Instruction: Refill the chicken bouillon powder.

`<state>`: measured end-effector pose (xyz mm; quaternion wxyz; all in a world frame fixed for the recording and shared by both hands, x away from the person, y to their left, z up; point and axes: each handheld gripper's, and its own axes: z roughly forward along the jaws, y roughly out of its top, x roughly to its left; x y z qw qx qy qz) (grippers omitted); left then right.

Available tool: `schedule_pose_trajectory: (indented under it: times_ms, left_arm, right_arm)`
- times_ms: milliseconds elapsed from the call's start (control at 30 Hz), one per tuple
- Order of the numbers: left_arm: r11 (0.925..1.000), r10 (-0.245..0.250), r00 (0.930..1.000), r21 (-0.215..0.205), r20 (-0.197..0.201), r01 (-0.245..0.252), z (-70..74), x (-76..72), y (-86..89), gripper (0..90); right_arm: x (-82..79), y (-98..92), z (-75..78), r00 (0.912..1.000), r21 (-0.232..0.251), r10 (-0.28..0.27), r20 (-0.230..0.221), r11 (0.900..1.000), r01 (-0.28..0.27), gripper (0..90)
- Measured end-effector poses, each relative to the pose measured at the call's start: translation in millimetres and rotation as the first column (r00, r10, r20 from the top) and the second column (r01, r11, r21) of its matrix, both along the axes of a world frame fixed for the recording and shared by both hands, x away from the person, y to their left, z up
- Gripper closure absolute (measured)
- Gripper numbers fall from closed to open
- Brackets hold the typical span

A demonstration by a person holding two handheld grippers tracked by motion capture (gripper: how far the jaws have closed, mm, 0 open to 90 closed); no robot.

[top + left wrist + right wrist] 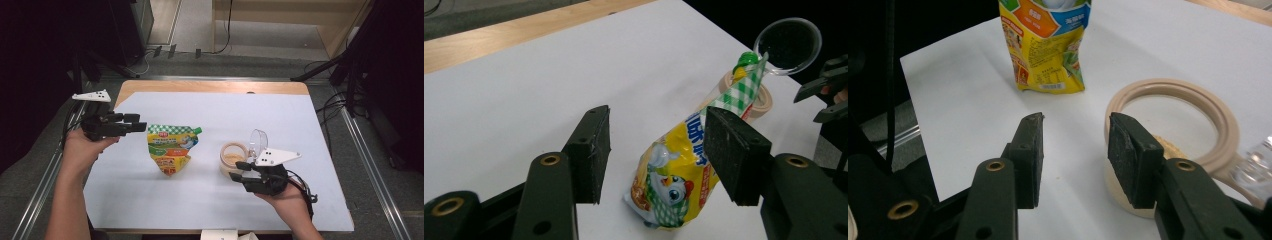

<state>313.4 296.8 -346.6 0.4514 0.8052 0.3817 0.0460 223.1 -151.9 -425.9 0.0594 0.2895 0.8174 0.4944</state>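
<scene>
High view: a pouch (171, 148) lies on the table (210, 197), a tape roll (232, 156) and clear cup (258, 140) to its right. Left tongs (141, 123) hover beside the pouch; right tongs (238, 170) sit at the roll.

Left gripper view: jaws wide, pouch beyond.

Right gripper view: jaws wide beside the roll's rim.

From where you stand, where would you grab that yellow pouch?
Probably at the checked top of the pouch, just under its green cap. It lies flat, so the body offers little edge; the left gripper is already open beside that end and could come in from there.
</scene>
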Motion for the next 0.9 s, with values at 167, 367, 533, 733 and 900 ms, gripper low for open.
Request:
schedule_pose_trajectory:
  times_ms: [167, 367, 533, 733, 900]
  left_arm:
    - [0.9998, 0.015, 0.9999, 0.009, -0.005, -0.015, -9.6, 2.7, 6.5, 44.3]
    - [0.999, 0.045, 0.9988, 0.009, -0.021, -0.045, -24.5, 8.0, 6.5, 44.2]
    - [0.9994, 0.026, 0.999, 0.023, -0.035, -0.026, -30.3, 11.3, -0.2, 43.6]
    - [0.9995, 0.016, 0.9991, 0.029, -0.04, -0.015, -33.9, 13.3, -4.7, 42.7]
    - [0.9994, 0.016, 0.9993, 0.031, -0.033, -0.015, -34.1, 13.0, -5.9, 42.6]
  right_arm:
    - [0.9, -11.6, -0.9, 0.9999, -0.014, -0.015, -0.008, 1.0, 0.015, 66.3]
    - [6.1, -19.5, -0.8, 0.999, 0.003, -0.03, -0.032, 1.0, 0.031, 77.4]
    - [6.2, -22.7, -0.1, 0.9993, -0.017, -0.028, -0.024, 0.999, 0.027, 84.1]
    - [9.8, -32.8, -0.3, 0.9983, -0.005, -0.04, -0.042, 0.999, 0.04, 90.0]
    - [9.8, -44.7, 1.1, 0.9975, -0.022, -0.057, -0.041, 0.998, 0.056, 90.0]
